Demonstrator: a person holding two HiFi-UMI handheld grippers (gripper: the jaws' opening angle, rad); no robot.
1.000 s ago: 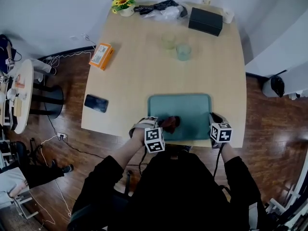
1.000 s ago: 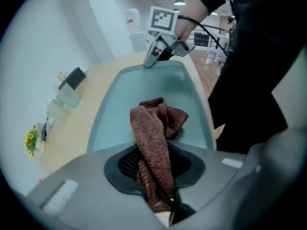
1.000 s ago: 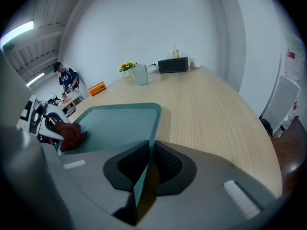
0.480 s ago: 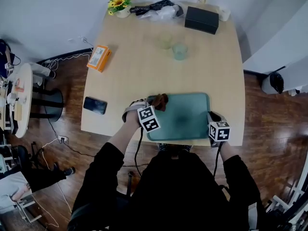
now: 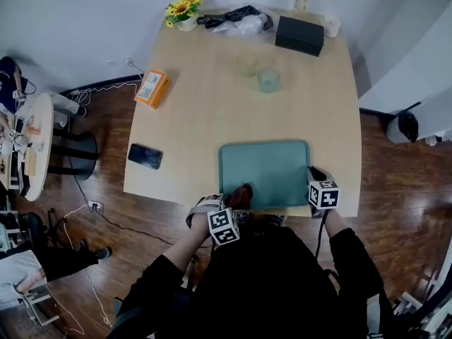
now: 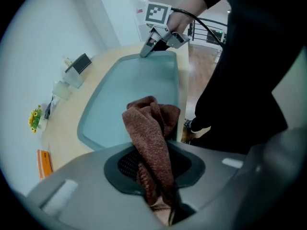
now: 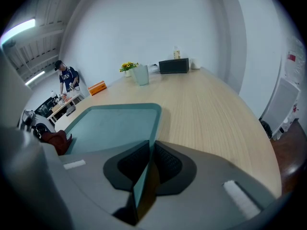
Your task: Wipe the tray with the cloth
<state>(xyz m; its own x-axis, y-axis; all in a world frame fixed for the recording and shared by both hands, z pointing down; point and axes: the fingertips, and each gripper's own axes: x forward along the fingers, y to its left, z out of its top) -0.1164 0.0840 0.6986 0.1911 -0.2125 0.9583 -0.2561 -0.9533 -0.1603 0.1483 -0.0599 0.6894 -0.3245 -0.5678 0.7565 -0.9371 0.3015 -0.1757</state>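
Table (image 5: 205, 111) pale wood, floor (image 5: 106, 182) seemingly parquet; left tongs (image 5: 234, 205) clamp cloth (image 6: 151, 128), right tongs (image 7: 144, 169) pinch tray (image 7: 115, 123).

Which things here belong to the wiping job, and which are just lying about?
In the job: teal rectangular tray, brown terry cloth.
Lying about: black phone, orange carton, two clear tumblers, black box, potted yellow flowers.

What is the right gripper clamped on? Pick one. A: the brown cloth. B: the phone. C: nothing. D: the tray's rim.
D: the right gripper is shut on the tray, whose rim runs between its jaws; the brown cloth is pinched in the left gripper instead.
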